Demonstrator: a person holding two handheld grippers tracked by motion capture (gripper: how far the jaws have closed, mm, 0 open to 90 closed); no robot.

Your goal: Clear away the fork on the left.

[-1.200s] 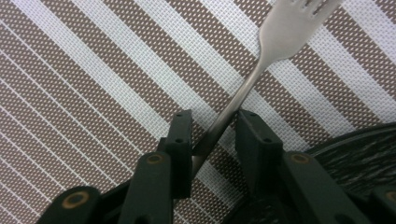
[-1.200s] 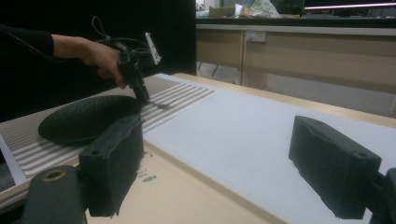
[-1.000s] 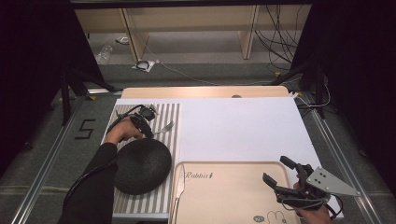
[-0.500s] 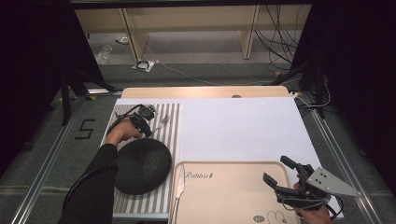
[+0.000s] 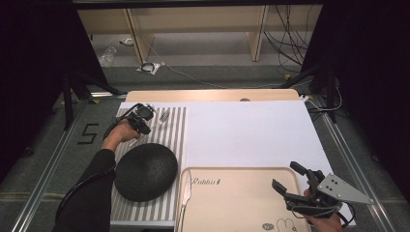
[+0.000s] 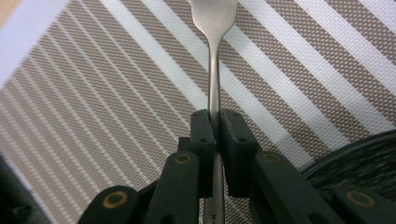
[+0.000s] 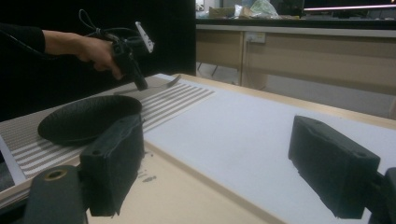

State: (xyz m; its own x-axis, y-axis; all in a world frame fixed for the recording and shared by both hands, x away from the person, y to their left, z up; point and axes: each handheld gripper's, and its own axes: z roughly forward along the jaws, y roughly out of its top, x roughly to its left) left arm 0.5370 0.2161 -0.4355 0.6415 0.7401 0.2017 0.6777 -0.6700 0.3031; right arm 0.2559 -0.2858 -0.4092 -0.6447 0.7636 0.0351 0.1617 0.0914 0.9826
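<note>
Left gripper (image 5: 145, 117) held at the far left of the worktop (image 5: 251, 130), over the striped placemat (image 5: 175, 126), forearm reaching in from below; jaws had just been closing and were clamped on the handle of a metal fork (image 6: 214, 70). Fork slim and silver, handle running straight between the pads, head pointing away over the brown and white stripes, close over the placemat; tines cut off at the top edge of the left gripper view, contact with the placemat not discernible. Black round plate (image 5: 146, 171) just beside, nearer the person. Right gripper (image 5: 292, 186) held at the near right, over the corner of the beige tray (image 5: 232, 203), jaws wide apart, nothing between them. Butter knife (image 5: 185, 195) lying along the tray's left rim.
</note>
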